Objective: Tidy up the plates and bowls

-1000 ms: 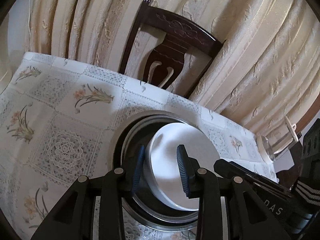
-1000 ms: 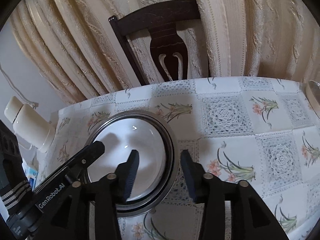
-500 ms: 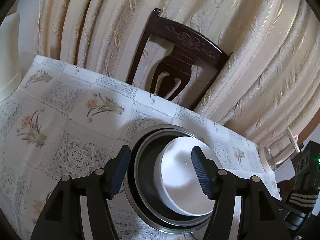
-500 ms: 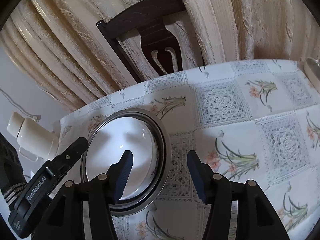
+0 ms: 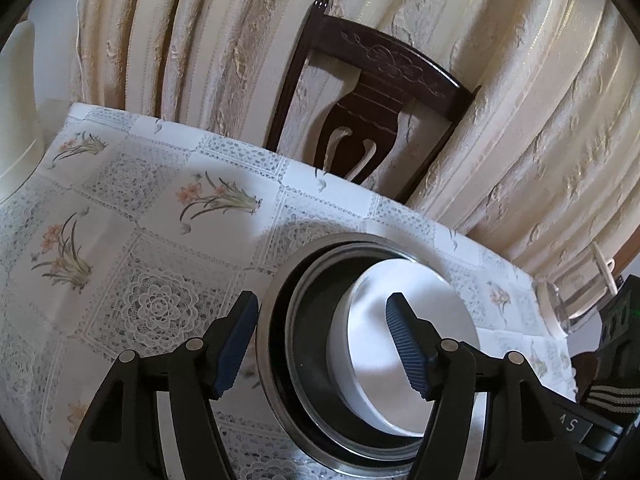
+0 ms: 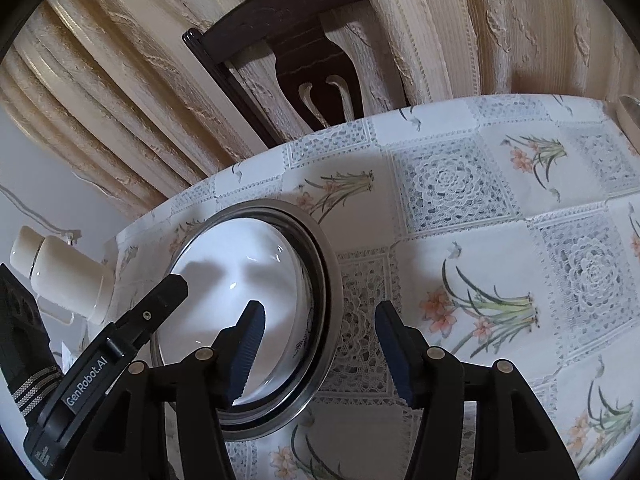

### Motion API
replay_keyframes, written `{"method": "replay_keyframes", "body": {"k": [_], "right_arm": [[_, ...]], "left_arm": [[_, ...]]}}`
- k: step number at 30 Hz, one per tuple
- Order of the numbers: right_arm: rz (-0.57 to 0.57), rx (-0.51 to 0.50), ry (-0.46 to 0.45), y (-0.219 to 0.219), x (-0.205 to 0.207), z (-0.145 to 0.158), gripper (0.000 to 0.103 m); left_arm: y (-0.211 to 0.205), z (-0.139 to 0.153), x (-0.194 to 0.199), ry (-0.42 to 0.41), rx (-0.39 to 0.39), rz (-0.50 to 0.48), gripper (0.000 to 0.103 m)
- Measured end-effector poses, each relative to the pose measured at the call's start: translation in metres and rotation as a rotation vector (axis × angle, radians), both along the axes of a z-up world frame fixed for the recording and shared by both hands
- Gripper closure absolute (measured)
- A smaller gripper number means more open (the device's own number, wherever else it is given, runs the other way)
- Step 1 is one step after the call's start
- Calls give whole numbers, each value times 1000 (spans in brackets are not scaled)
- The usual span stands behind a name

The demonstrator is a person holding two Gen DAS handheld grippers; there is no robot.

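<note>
You are holding the left gripper (image 5: 322, 346) and right gripper (image 6: 320, 350) with jaws apart, gripping nothing. Lower centre, the white bowl (image 5: 404, 344) is sitting inside the metal bowl (image 5: 276, 344).

A second ago my left gripper (image 5: 322, 338) was nearly closed over the white bowl (image 5: 404, 344); its jaws now stand wide, astride the metal bowl's (image 5: 276, 364) rim. My right gripper (image 6: 318, 350) has widened too, and both have pulled back.
</note>
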State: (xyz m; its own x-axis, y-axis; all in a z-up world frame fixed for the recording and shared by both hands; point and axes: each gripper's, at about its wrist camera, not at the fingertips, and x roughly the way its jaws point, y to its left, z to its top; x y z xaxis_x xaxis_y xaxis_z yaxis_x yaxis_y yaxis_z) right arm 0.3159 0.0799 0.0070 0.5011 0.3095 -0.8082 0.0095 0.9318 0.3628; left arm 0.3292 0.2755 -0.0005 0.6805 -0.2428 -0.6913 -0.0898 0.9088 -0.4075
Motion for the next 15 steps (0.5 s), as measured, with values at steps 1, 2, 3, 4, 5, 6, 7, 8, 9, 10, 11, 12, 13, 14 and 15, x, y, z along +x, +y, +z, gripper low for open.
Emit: {"method": "replay_keyframes", "body": {"k": [1,2,3,4,5,6,7,8,9,10,11,12,13,14,15], "right_arm": [[2,1,2,1,0,-1,43],[5,2,3,1,1,-2,42],[8,2,4,2,1,-3,42],[11,3,6,3,1,-3,43],[15,4,9,3,1,-4,42],[17,5,11,4,2,-5,42],[20,6,13,5,2,-6,43],[23,4,15,6,3,-7,42],[25,4,16,6,3,-8,42],[26,3,16,6,4,-8,42],[27,1,17,6,4,-9,42],[27,0,18,6,5,-10,42],[28,0,20,6,5,-10,42],[28,-1,21,6,5,-10,43],[28,-2,21,6,5,-10,43]], "left_arm": [[0,-1,1,3,5,0,36],[0,-2,1,5,8,-1,36],[-1,-3,2,6,14,-4,36],[-1,-4,2,6,20,-8,36],[-2,-5,3,5,29,-13,36],[-4,-5,3,3,37,-17,36],[-5,-6,3,0,45,-21,36],[-6,-7,4,-1,53,-27,36],[-6,-9,5,1,56,-33,37],[-7,-10,5,4,58,-38,38],[-8,-12,6,8,59,-41,43],[-8,-13,7,13,60,-45,45],[-9,-15,7,17,64,-48,47],[-9,-16,7,16,73,-47,49],[-10,-16,8,15,81,-47,50]]}}
